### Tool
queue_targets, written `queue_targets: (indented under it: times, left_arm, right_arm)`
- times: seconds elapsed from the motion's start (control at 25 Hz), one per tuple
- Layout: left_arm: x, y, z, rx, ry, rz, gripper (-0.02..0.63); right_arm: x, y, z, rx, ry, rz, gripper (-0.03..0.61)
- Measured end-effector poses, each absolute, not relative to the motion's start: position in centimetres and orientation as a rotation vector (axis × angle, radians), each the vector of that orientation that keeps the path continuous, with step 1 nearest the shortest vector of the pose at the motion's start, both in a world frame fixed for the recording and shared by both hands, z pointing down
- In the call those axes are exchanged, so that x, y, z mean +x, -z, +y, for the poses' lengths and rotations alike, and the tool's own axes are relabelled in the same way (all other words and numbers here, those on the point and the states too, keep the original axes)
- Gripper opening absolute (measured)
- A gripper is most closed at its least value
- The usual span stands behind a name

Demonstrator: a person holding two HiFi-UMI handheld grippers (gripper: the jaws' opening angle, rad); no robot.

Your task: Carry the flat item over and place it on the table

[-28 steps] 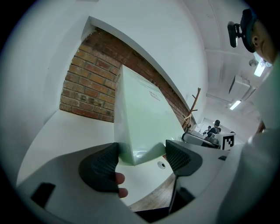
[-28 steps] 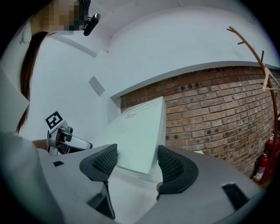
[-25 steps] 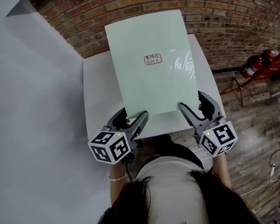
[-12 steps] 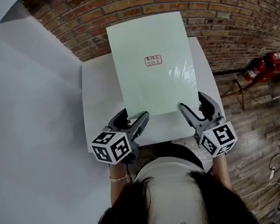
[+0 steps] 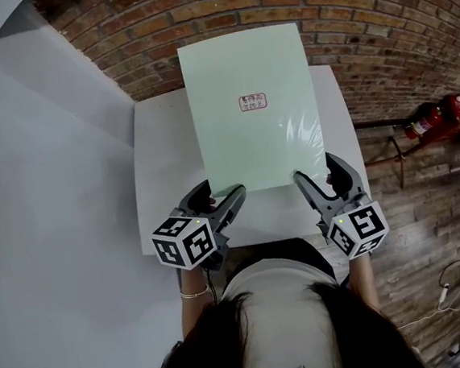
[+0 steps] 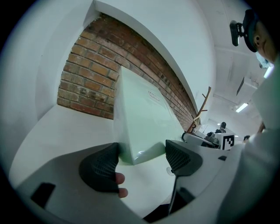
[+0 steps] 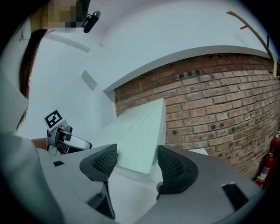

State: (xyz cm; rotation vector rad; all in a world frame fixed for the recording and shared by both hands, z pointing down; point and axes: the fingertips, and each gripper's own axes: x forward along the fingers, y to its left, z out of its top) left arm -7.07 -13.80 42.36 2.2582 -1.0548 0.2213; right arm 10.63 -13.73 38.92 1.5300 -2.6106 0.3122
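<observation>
The left gripper (image 6: 142, 152) has its fingers (image 6: 104, 165) drawn partway in on the near left corner of the flat item (image 6: 142, 120), and a pad meets it on either side. The right gripper (image 7: 136, 162) clasps the near right corner the same way, so both are grasping it rather than released. One grip per corner looks chosen to stop such a broad, pale green panel from swinging or sagging. Both gripper views show it sloping upward away from the fingers, near edge low. That edge would probably go down first. In the head view the item fills the centre of the frame over the white worktop (image 5: 164, 169). Its far end covers the worktop's far edge and reaches up across the brick wall (image 5: 378, 35) at the top. Whether its near edge already touches the worktop I cannot tell. A small red-framed label (image 5: 253, 101) sits above the panel's middle, its two lines of characters too small to read. A red fire extinguisher (image 5: 438, 116) lies at the frame's right edge.
</observation>
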Motion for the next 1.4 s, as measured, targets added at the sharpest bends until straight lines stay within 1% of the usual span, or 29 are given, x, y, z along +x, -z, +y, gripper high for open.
queue_targets:
  times: [1.4]
  left_arm:
    - [-6.6, -47.4, -18.9, 2.141, -0.307, -1.038, 0.350]
  right_arm:
    - [11.2, -44.8, -19.6, 1.485, -0.483, -2.553, 0.313]
